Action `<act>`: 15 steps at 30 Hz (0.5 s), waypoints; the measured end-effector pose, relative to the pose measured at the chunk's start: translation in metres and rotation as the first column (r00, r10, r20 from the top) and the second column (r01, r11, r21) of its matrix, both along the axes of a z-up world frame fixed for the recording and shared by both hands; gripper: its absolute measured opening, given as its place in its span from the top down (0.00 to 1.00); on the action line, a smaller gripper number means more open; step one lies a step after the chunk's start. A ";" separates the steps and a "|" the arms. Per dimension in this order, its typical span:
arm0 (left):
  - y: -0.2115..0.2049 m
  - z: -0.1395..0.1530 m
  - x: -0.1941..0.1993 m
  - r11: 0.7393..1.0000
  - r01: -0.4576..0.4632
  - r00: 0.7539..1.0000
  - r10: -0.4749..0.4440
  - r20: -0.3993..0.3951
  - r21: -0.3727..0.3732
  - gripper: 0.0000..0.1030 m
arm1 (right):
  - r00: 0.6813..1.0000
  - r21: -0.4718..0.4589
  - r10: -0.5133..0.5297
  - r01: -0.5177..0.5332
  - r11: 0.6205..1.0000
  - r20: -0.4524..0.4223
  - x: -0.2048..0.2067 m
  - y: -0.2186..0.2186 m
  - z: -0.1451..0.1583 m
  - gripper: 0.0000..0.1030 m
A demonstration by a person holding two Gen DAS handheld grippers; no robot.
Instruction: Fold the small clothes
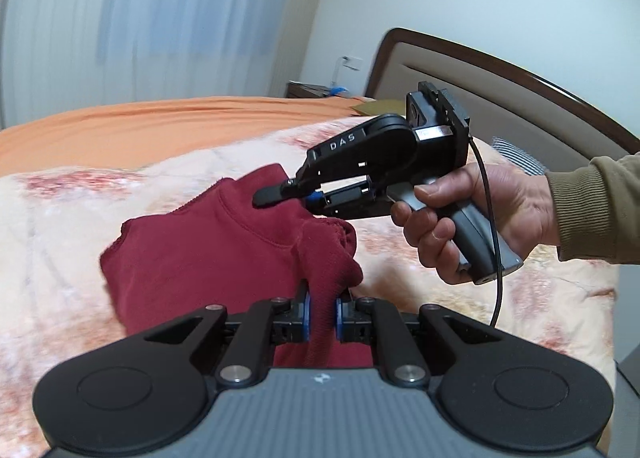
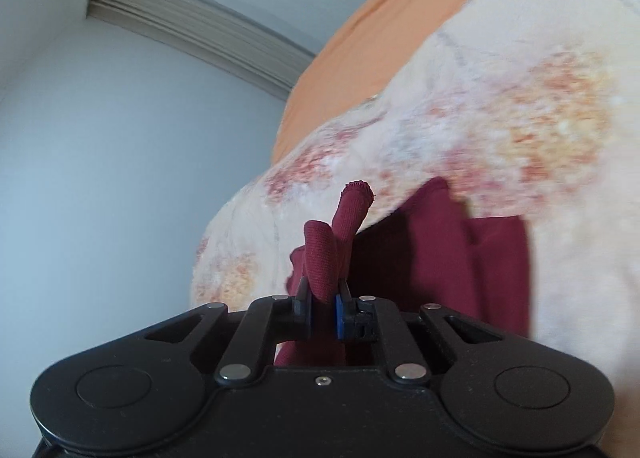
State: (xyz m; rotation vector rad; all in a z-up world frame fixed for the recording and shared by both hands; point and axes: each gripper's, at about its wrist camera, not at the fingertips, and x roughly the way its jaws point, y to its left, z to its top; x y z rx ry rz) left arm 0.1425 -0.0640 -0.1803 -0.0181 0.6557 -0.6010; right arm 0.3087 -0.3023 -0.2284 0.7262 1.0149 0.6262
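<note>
Above the blanket [image 1: 80, 218], both grippers [image 1: 322, 308] level

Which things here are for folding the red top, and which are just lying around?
For the job:
- dark red top
- left gripper, shut on it
- right gripper, shut on it
- flowery blanket it lies on

Just lying about:
- orange sheet
- headboard
- curtain
- bedside table

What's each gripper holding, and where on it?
Both hold the red garment: left gripper on a bunched ribbed edge, right gripper on another ribbed fold.
</note>
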 end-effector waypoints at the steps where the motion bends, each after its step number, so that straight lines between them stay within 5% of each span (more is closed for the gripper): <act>1: -0.002 -0.003 0.001 1.000 0.012 1.000 -0.012 -0.008 0.001 0.89 | 1.000 -0.020 -0.010 0.010 1.000 -0.011 -0.001 -0.007 -0.003 0.89; 6: -0.025 -0.032 0.011 0.999 0.038 0.994 -0.036 -0.104 0.015 0.89 | 0.999 -0.080 -0.023 0.020 0.997 -0.040 -0.003 -0.022 -0.021 0.89; 15: -0.029 -0.062 0.032 0.999 -0.047 0.969 0.042 -0.242 -0.016 0.88 | 0.997 -0.102 -0.030 0.024 0.994 -0.064 -0.003 -0.024 -0.035 0.89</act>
